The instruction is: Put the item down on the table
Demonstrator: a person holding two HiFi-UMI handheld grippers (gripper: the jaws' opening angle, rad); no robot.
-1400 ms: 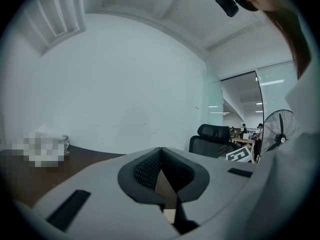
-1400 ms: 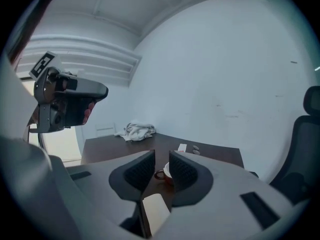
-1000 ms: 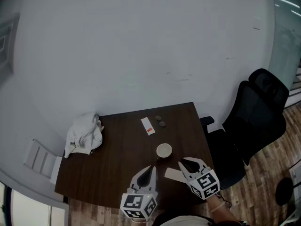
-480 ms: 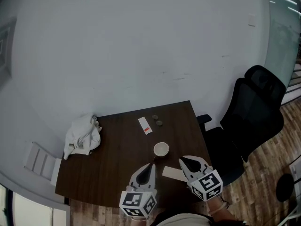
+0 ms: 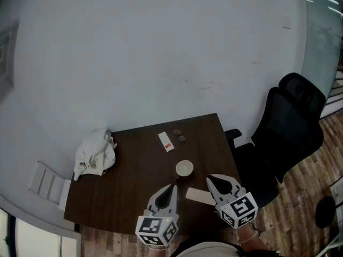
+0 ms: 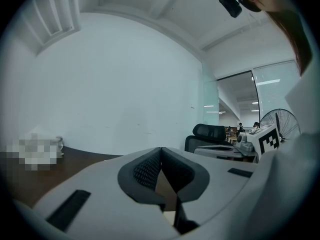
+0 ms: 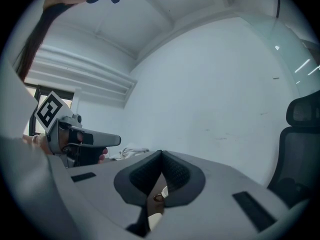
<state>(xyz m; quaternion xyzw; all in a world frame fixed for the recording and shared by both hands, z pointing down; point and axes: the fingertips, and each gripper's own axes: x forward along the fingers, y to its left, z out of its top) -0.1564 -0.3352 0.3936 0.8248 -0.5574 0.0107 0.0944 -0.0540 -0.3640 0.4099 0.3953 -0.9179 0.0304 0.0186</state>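
Placement looks done, as far as these views allow a judgement: neither gripper carries anything, and every loose thing lies on the table [image 5: 128, 186]. Taking the small white cup [image 5: 185, 168] as the mark, a pale flat card [image 5: 198, 196] rests on the wood on the near side of the cup, toward the person and slightly right, near it but not touching. That card is my best guess for the item, since it sits just beside the tips of the right gripper [image 5: 213, 181]. Which thing was meant I cannot say for sure. What seems left is only to draw the hands away.

The right gripper has its jaws fully together, the ribbed pads meeting along a single seam with nothing between them. It is held nearer the person than the cup and to its right. Through the notch below the pads a bit of white and a small ring show, lying beyond the jaws and not gripped. The left gripper [image 6: 160, 155] is likewise closed on nothing, pad against pad, and points over the table from the near side of the cup, slightly left.

Beyond the cup lie a white packet [image 5: 167, 142] with a red mark and two small dark round pieces [image 5: 179, 136]. Well to the cup's left sits a crumpled white cloth [image 5: 95, 154].
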